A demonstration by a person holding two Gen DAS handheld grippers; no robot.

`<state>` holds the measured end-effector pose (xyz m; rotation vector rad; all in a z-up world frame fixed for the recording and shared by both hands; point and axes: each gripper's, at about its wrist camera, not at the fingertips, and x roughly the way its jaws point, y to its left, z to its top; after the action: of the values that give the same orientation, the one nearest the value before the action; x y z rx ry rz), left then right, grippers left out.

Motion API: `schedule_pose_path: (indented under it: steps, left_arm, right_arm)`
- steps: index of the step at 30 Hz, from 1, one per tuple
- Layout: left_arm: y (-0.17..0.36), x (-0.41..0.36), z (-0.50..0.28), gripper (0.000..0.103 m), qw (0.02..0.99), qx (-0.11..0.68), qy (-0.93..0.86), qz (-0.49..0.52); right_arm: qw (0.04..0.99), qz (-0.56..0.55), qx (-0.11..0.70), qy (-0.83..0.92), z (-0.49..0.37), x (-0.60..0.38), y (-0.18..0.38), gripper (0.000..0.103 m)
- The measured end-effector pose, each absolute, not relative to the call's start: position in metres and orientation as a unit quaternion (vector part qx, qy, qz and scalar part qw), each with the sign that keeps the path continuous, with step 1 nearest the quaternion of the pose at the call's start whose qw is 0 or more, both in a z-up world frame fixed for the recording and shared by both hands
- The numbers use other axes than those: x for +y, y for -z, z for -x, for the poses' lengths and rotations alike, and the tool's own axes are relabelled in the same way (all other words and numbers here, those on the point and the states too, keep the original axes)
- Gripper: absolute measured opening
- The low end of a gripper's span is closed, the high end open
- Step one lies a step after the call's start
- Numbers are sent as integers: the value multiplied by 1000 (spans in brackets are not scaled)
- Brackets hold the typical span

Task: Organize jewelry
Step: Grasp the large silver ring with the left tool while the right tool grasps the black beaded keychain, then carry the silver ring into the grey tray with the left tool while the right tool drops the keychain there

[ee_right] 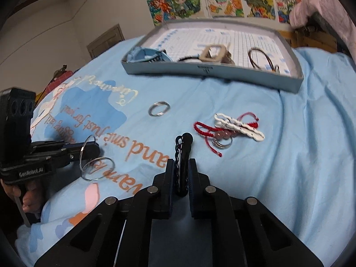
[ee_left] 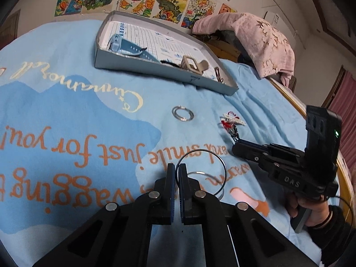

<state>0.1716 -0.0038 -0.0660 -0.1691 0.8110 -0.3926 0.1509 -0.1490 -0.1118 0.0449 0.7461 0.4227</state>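
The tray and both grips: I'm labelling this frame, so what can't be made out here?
- Gray tray, right wrist view: motion blur smears the blue item and beige buckle piece; the near wall hides their bases.
- Black item in the right gripper: its lower end is hidden between the fingers.
- Large wire ring in the left gripper: whether the second ring below is linked is unclear.

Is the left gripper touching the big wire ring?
Touching. The left wrist view shows the left gripper with its fingers closed on the big wire ring.
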Motion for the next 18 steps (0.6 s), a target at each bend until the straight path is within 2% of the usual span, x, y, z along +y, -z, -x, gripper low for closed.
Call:
schedule_pose_path:
  steps: [7,18]
  left_arm:
    - [42,-8,-199,3,898,391,182,86]
    - [-15,-29,-287,3,924,339,164,69]
  right_arm:
    - [932,-28,301,-198,-157,-158,76,10]
    - [955,-36,252,-149,-226,-172,39,10]
